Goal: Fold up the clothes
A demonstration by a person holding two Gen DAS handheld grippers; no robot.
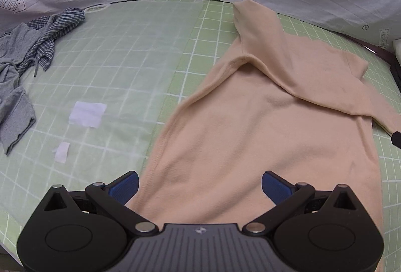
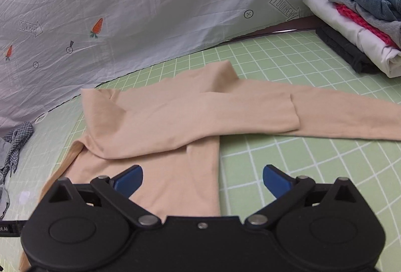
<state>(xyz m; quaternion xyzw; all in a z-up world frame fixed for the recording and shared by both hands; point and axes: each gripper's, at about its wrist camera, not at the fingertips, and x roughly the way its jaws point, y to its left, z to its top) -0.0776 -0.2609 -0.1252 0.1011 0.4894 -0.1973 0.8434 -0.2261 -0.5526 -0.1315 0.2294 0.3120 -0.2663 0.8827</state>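
Observation:
A beige long-sleeved top (image 1: 263,126) lies flat on the green grid mat (image 1: 120,66), one sleeve folded across its chest. In the right wrist view the same beige top (image 2: 155,121) shows that folded sleeve ending near the mat's middle, while the other sleeve (image 2: 351,119) stretches out to the right. My left gripper (image 1: 200,186) hovers open over the top's lower hem, its blue pads (image 1: 125,186) wide apart. My right gripper (image 2: 202,180) is open too, straddling the top's right side edge with nothing between its fingers.
A crumpled heap of grey and checked clothes (image 1: 27,56) lies at the mat's left. A stack of folded clothes (image 2: 358,18) stands at the far right. Two white paper scraps (image 1: 87,114) rest on the mat. A printed white sheet (image 2: 150,8) hangs behind.

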